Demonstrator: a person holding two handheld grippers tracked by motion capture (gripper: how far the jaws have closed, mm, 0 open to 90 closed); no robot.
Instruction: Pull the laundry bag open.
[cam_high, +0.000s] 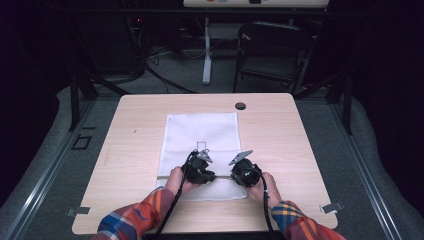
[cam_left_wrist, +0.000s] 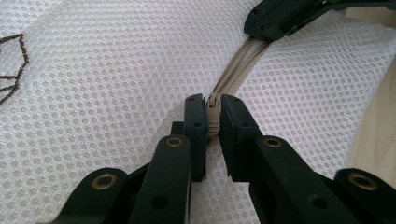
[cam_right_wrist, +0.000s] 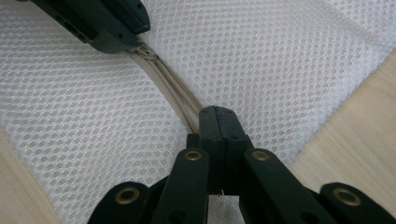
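A white mesh bag (cam_high: 200, 132) lies flat on the wooden table (cam_high: 280, 145), and a beige zipper (cam_left_wrist: 238, 70) runs across its near end. My left gripper (cam_left_wrist: 213, 105) is shut on the zipper's beige pull (cam_left_wrist: 213, 116), which stands pinched between the two black jaws. Along the same zipper (cam_right_wrist: 173, 95), my right gripper (cam_right_wrist: 217, 114) has its jaws pressed together on the zipper tape near the bag's edge. In the high view the left gripper (cam_high: 212, 175) and the right gripper (cam_high: 232, 175) face each other a short way apart over the bag's near end.
A dark stitched outline (cam_high: 201, 146) marks the bag's middle. A black round cap (cam_high: 240, 105) sits in the table near its far edge. Beyond the table stand a dark folding chair (cam_high: 272, 50) and a white post (cam_high: 206, 50). Bare wood lies left and right of the bag.
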